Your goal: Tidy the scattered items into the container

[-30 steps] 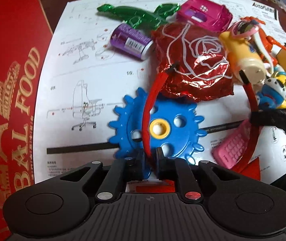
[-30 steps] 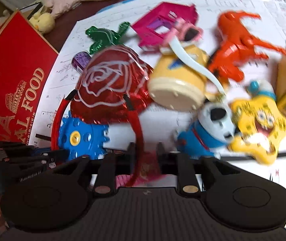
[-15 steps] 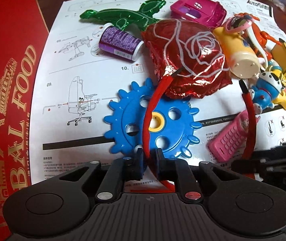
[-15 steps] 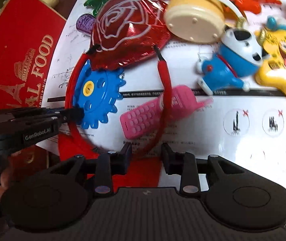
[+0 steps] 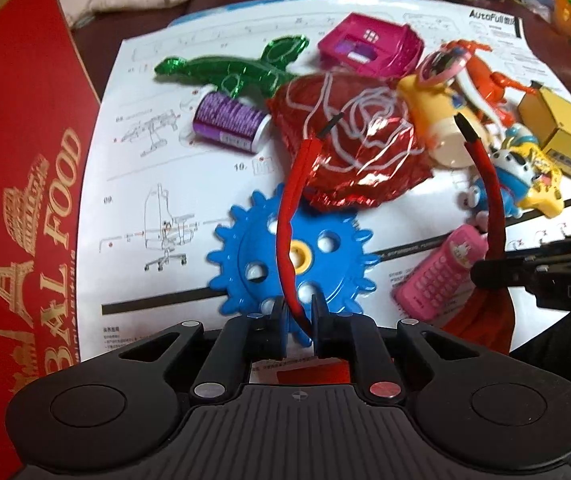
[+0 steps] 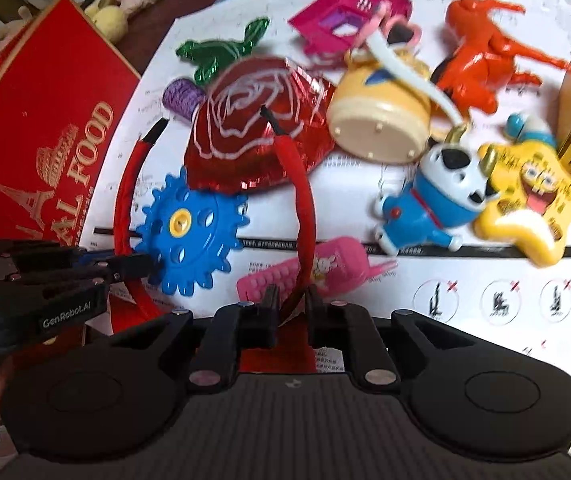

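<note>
one red headband (image 5: 290, 216), two hand-held grippers (pinching)

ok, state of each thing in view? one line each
left gripper: shut on headband
right gripper: shut on headband
headband: held by both grippers, raised above the toys
foil rose: lying flat, edge over the gear
gear: flat on paper
pink phone: lying closed
thread spool: on its side

Toys are crowding the instruction sheet (image 5: 173, 184) at right; bare paper is lying open beside the red box (image 5: 17, 184).
</note>
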A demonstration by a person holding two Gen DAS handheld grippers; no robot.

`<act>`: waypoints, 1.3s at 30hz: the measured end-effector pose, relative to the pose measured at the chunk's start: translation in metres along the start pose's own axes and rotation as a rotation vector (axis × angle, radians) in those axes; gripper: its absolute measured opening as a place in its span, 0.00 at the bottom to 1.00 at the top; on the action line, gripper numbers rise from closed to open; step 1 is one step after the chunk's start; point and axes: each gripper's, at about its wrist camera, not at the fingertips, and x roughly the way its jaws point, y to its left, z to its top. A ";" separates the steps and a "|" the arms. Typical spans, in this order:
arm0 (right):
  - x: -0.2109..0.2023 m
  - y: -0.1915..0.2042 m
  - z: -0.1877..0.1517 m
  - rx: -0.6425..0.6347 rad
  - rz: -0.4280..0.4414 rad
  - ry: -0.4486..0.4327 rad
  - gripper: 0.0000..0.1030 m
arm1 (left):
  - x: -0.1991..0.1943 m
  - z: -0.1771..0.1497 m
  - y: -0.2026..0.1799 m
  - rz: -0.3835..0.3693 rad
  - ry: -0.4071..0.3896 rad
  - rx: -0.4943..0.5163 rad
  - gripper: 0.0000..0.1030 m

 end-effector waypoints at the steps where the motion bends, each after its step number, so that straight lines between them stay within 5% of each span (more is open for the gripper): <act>1: -0.003 0.000 0.002 -0.004 0.000 -0.009 0.13 | -0.003 0.002 -0.002 0.001 -0.005 0.006 0.06; 11: -0.035 0.010 0.033 -0.090 -0.014 -0.101 0.10 | -0.039 0.023 -0.005 -0.013 -0.053 0.029 0.08; 16: -0.068 0.032 0.066 -0.165 0.008 -0.197 0.09 | -0.087 0.043 0.010 -0.022 -0.152 0.017 0.09; 21: -0.107 0.077 0.110 -0.269 0.043 -0.307 0.09 | -0.149 0.064 0.040 0.017 -0.289 -0.035 0.10; 28: -0.142 0.189 0.162 -0.481 0.133 -0.455 0.08 | -0.236 0.075 0.115 0.148 -0.458 -0.150 0.10; 33: -0.126 0.268 0.176 -0.583 0.221 -0.427 0.08 | -0.267 0.058 0.175 0.274 -0.462 -0.232 0.10; 39: -0.073 0.332 0.174 -0.675 0.268 -0.310 0.10 | -0.256 0.036 0.239 0.387 -0.366 -0.321 0.13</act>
